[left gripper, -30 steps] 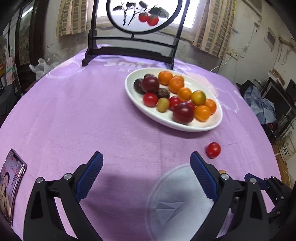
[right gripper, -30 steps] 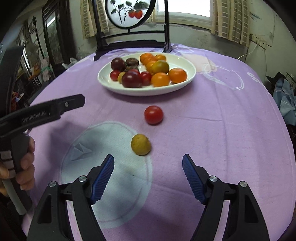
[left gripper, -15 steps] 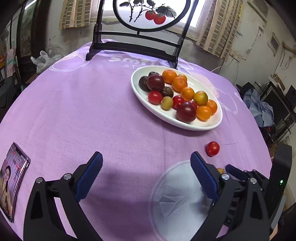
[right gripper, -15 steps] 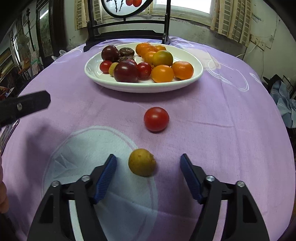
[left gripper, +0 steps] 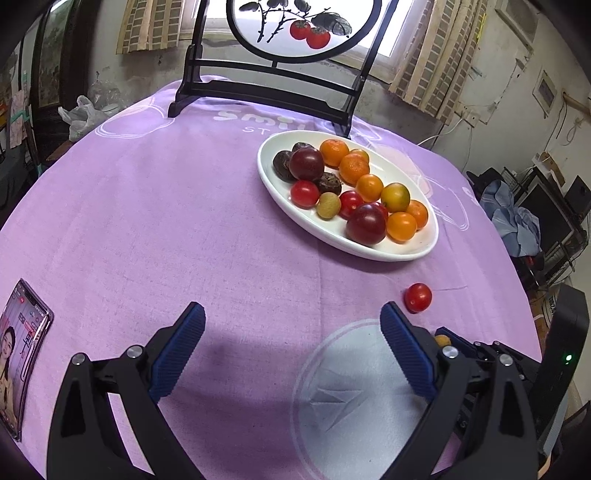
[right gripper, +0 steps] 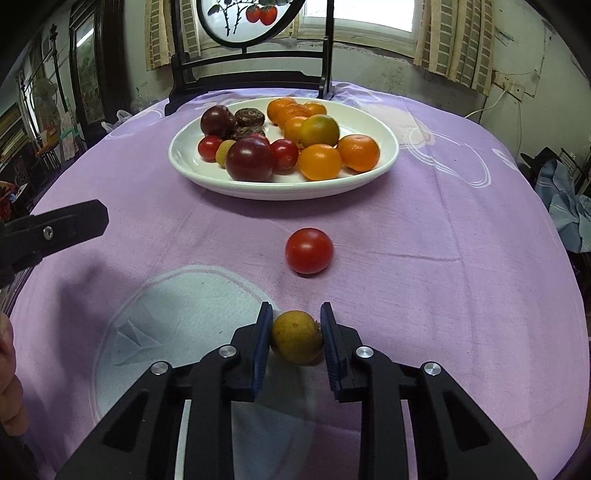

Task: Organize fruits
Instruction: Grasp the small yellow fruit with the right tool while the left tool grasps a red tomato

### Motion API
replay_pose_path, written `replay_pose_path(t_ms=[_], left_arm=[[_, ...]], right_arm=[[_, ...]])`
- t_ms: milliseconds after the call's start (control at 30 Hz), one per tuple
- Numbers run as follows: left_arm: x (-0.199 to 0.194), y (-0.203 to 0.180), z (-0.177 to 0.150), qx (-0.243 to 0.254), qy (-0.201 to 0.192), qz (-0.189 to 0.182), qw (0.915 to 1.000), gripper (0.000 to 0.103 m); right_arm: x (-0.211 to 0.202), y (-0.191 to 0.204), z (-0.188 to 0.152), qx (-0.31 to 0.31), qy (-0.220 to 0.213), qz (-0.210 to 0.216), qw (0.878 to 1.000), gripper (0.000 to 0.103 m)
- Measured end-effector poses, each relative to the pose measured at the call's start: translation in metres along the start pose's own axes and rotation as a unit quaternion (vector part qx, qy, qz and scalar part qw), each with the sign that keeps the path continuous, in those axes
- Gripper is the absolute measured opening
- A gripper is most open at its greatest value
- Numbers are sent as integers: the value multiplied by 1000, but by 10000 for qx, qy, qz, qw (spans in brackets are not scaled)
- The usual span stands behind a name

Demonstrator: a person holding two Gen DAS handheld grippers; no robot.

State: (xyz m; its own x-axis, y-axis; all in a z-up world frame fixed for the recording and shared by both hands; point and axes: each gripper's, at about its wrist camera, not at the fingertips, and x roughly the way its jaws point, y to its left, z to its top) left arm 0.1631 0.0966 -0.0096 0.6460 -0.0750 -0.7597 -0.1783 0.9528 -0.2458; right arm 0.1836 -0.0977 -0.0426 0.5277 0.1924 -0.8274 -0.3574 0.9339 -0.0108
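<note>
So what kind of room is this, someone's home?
Probably a lived-in home, a dining or living room. A round table under a purple tablecloth holds a white plate of fruit, a painted decorative screen stands behind it, and clothes lie heaped at the side.

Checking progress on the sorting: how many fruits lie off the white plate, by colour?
Red cherry tomato: 1
Yellow-brown fruit, clamped in the right gripper: 1
Total: 2

Yellow-brown fruit on cloth, tool-pinched; red tomato beyond.
</note>
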Motion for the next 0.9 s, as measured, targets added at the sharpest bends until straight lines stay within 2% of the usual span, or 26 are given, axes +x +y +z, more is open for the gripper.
replay_pose_path(t_ms=[467, 667, 900], left_arm=[[19, -35, -21, 655, 160, -225, 9975, 94], [34, -32, -21, 434, 432, -201, 9979, 94], [36, -37, -20, 447, 467, -109, 9978, 94]], right_arm=[[-22, -61, -20, 706, -222, 92, 9972, 27], [-23, -79, -23, 996, -316, 373, 9938, 27], [-36, -83, -23, 999, -511, 672, 9914, 27]])
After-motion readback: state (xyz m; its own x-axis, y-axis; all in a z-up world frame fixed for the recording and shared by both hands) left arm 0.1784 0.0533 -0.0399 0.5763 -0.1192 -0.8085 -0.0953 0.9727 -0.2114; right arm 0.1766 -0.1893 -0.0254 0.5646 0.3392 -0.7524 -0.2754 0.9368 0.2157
